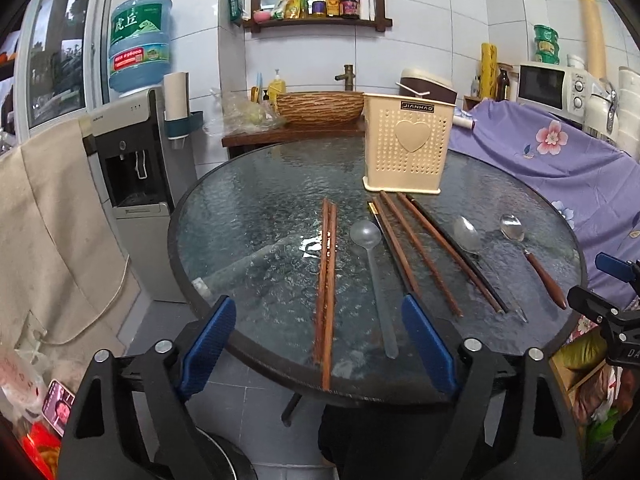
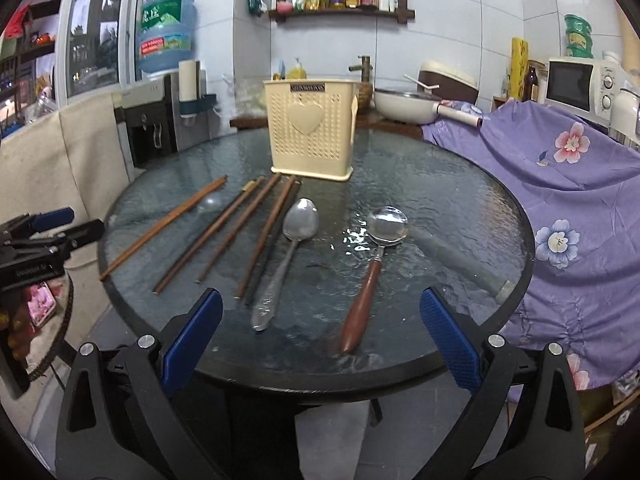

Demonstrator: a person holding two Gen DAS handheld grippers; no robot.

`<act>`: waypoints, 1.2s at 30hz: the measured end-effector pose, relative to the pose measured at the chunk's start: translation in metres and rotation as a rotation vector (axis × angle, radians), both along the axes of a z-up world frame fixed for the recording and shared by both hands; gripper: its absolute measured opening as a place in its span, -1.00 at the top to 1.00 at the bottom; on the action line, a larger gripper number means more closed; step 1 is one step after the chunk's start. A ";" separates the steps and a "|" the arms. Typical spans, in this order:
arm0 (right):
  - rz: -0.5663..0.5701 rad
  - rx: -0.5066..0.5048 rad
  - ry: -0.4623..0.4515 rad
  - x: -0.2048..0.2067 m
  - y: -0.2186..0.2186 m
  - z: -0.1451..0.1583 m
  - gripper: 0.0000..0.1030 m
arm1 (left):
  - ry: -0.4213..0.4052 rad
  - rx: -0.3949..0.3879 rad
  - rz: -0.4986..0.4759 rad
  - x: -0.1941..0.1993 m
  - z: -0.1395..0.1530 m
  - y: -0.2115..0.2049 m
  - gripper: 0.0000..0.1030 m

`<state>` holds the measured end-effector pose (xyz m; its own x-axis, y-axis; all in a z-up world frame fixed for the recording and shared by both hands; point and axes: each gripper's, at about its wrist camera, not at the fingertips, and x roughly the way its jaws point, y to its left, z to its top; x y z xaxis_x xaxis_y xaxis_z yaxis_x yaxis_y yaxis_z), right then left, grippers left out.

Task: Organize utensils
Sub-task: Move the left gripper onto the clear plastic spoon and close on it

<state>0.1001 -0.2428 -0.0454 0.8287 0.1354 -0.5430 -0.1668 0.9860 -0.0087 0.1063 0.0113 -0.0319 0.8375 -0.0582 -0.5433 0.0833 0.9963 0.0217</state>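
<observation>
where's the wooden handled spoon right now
Wooden-handled spoon lies on the glass table, rightmost utensil, right of the metal spoon, before the right gripper.

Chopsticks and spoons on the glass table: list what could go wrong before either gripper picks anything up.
1. The chopsticks lie close together, some touching, so a grab may catch several or scatter them.
2. The wooden-handled spoon reaches near the table edge; a nudge could knock it off.
3. The light plastic holder may tip if a utensil hits its rim.

Far behind my round glass table [image 1: 248, 208]: a water dispenser [image 1: 132, 152] left, a microwave [image 1: 548, 86] right.
</observation>
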 end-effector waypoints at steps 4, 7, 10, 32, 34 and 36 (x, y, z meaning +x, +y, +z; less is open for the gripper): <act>0.003 0.004 0.045 0.022 -0.003 -0.004 -0.89 | 0.030 -0.023 -0.021 0.021 0.002 0.002 -0.43; -0.002 -0.009 0.066 0.038 -0.003 -0.004 -0.89 | 0.070 -0.045 -0.056 0.035 0.002 -0.002 -0.31; -0.011 -0.040 0.083 0.055 -0.004 -0.003 -0.89 | 0.106 -0.036 -0.086 0.050 0.001 -0.009 -0.24; -0.022 -0.031 0.280 0.130 -0.025 -0.024 -0.49 | 0.292 0.015 -0.164 0.115 -0.023 -0.041 0.16; -0.026 -0.027 0.292 0.135 -0.027 -0.025 -0.46 | 0.299 0.019 -0.167 0.117 -0.025 -0.042 0.23; -0.029 -0.025 0.303 0.139 -0.028 -0.026 -0.43 | 0.310 0.014 -0.171 0.119 -0.026 -0.042 0.30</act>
